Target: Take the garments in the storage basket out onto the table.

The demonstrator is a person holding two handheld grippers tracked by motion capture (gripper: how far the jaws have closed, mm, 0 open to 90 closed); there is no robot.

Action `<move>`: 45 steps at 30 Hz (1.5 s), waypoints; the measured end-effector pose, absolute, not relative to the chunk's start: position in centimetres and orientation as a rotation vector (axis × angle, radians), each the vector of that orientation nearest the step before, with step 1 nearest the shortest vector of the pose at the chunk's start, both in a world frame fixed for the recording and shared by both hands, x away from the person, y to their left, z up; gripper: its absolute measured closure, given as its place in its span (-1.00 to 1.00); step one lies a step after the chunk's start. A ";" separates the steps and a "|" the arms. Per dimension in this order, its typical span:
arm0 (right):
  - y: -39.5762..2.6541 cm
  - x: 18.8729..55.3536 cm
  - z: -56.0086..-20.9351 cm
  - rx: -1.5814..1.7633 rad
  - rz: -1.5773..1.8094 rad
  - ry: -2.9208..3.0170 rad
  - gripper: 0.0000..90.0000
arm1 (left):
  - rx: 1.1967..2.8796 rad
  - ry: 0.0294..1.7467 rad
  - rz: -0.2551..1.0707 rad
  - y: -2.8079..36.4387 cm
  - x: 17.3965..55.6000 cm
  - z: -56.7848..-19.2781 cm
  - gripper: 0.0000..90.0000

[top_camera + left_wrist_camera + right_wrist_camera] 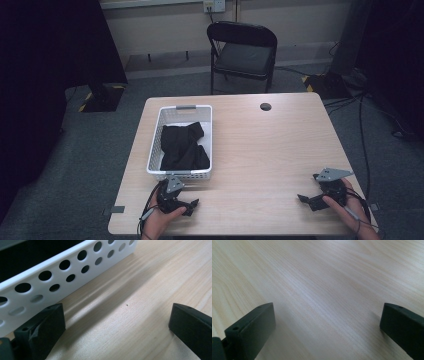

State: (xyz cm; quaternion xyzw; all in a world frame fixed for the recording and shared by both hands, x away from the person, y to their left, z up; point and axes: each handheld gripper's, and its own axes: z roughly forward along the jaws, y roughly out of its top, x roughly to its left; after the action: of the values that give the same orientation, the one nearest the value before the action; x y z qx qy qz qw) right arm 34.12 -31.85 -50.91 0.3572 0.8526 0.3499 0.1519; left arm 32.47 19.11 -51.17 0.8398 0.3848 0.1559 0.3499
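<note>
Plainly, a black cloth (184,146) is seen bunched inside the white basket (154,150) at the desk's (260,150) left, its heap stretched along the basket's long axis, away from the person; it is judged soft, light and limp, best pinched at a raised fold near the top. The left hand-held gripper (187,204) is held just beside the basket's near wall, its jaws spread with nothing between them. The right hand-held gripper (311,199) is held well apart over bare desk, likewise spread and empty.
</note>
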 end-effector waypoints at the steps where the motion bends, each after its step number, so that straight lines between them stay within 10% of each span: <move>1: -31.8 34.1 -50.9 1.025 1.004 2.447 -1.00 | 2.175 0.997 0.404 19.1 32.5 -51.2 -1.00; 45: -31.8 34.1 -50.9 1.025 1.005 2.447 -1.00 | 2.147 1.215 0.274 20.4 32.3 -44.4 -0.91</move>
State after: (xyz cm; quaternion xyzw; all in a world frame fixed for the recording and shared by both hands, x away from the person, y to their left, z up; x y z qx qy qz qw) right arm 34.12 -31.85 -50.91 0.3571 0.8526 0.3500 0.1518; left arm 32.31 20.39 -44.41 0.8183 0.4632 0.1044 0.3239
